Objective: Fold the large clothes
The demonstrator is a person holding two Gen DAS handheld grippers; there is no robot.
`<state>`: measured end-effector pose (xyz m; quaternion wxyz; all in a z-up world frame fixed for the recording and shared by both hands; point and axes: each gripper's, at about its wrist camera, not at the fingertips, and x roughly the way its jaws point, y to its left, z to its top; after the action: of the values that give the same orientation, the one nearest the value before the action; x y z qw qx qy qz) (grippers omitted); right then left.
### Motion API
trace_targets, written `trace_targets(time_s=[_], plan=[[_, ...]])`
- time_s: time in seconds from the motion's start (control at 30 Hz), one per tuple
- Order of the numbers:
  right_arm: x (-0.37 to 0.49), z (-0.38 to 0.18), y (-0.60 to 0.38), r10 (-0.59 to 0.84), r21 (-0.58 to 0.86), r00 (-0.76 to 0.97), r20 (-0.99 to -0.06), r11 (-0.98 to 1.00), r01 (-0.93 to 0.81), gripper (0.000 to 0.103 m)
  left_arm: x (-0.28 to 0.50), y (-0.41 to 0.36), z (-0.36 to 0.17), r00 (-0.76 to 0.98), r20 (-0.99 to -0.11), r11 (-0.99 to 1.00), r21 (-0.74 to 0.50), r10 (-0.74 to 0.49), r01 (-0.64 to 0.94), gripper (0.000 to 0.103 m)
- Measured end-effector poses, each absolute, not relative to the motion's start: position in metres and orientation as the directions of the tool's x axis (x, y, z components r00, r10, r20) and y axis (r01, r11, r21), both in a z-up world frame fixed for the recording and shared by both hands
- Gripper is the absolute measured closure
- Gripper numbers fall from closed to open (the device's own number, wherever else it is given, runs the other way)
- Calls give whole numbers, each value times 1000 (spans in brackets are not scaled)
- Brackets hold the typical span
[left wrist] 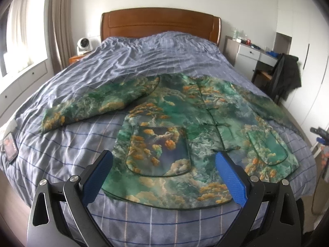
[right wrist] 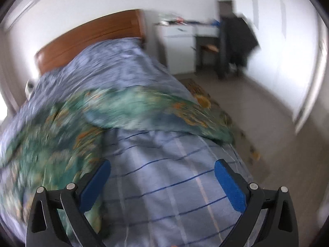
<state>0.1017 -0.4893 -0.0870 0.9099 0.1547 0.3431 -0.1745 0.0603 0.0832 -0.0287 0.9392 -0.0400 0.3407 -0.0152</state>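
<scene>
Left wrist view: printed jacket (left wrist: 181,123) lies spread, front up, mid-frame on the bed (left wrist: 61,158). Left gripper (left wrist: 164,164) and right gripper (right wrist: 162,173) both gape wide, empty. Folding apparently not begun; next move likely calls for pinching a sleeve (left wrist: 92,103), at centre left.

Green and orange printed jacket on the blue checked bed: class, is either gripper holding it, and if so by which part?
Nothing is held. The left gripper and right gripper are both open above the green and orange printed jacket.
</scene>
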Motion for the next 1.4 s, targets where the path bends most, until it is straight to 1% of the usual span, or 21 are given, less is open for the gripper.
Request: trace_targets(time_s=[0.07,0.13,0.2,0.3,0.4,0.43,0.47,0.5,0.53,0.57,0.6,0.63,0.67,0.7,0.73,0.87,1.03,1.17,1.33,1.4], plan=[[108,-102,-527,-137,321,716,-684,825,465,0,60,78,-29,761,-646,997,-73,-54,9,3],[117,-124,-565,-48,501,737,-674,703,504,0,59,74,-28,761,-648,999,-51,-39,8,3],[126,-147,-591,17,617,754,-657,586,525,0,56,69,-25,763,-646,999,-36,-26,3,3],[136,-180,-621,23,694,762,-647,433,575,1,52,70,-20,769,-639,1000,-23,-5,-12,3],[143,-200,-639,-26,712,760,-650,330,620,1,51,72,-18,767,-642,999,-14,17,-35,3],[146,-210,-646,-27,729,763,-646,276,627,7,52,72,-19,763,-646,999,-13,25,-44,3],[148,-216,-650,-28,738,765,-643,243,630,11,52,73,-20,758,-651,999,-12,31,-51,3],[151,-221,-654,-37,744,766,-642,212,634,19,52,73,-21,755,-655,998,-11,36,-57,3],[154,-224,-657,-44,742,762,-646,203,639,31,52,74,-23,750,-660,998,-8,43,-65,3],[158,-226,-659,-56,730,753,-656,209,651,40,52,74,-25,746,-664,998,-4,50,-70,3],[162,-224,-659,-71,711,740,-669,228,665,65,51,75,-26,744,-666,997,0,54,-72,3],[166,-220,-659,-98,678,717,-690,260,687,80,49,75,-27,745,-665,997,6,60,-74,3],[169,-213,-659,-131,645,699,-703,297,704,81,48,75,-28,746,-663,997,13,66,-77,3],[173,-203,-656,-160,622,693,-703,334,708,88,47,77,-30,746,-662,997,21,73,-80,3],[174,-192,-654,-183,607,695,-695,369,704,90,48,76,-31,744,-663,996,25,77,-81,3],[185,-122,-626,-274,519,735,-621,559,646,92,53,78,-40,730,-681,997,5,62,-80,3],[203,-38,-568,-283,405,814,-508,755,515,93,53,76,-42,738,-673,998,-17,38,-67,3],[224,15,-505,-244,306,865,-439,864,399,93,49,78,-43,744,-667,998,-8,43,-64,3],[253,42,-422,-125,241,903,-410,941,240,93,42,91,-43,750,-658,995,-14,63,-96,3],[261,46,-380,-83,170,910,-406,972,164,93,40,98,-43,750,-658,993,-25,70,-114,3]])
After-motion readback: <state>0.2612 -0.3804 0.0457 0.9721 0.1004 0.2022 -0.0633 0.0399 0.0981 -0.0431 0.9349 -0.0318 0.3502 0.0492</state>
